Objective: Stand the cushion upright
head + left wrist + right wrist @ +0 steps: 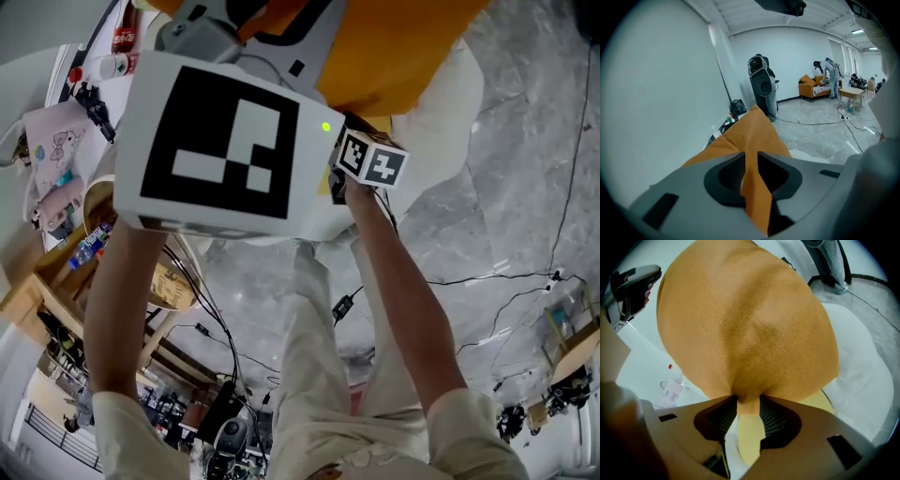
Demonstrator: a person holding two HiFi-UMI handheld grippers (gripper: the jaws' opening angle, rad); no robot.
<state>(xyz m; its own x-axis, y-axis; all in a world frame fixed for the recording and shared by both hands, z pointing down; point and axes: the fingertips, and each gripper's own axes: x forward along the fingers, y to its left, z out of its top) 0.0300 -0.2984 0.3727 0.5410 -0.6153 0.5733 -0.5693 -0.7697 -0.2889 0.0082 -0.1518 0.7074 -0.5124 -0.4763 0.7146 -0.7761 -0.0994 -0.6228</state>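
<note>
Evidently, the orange cushion (750, 324) stands over a white seat (862, 376), its long axis running six to twelve o'clock from the right gripper (749, 412) — narrow jaws pinching its lower edge — while the left gripper (751, 171), at ten o'clock, nips a corner fold between near-closed jaws.

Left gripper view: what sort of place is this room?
Probably a large indoor lab or studio workspace: a bare grey floor with loose cables, a tall standing machine by the white wall, and an orange sofa with a small table at the far end.
</note>
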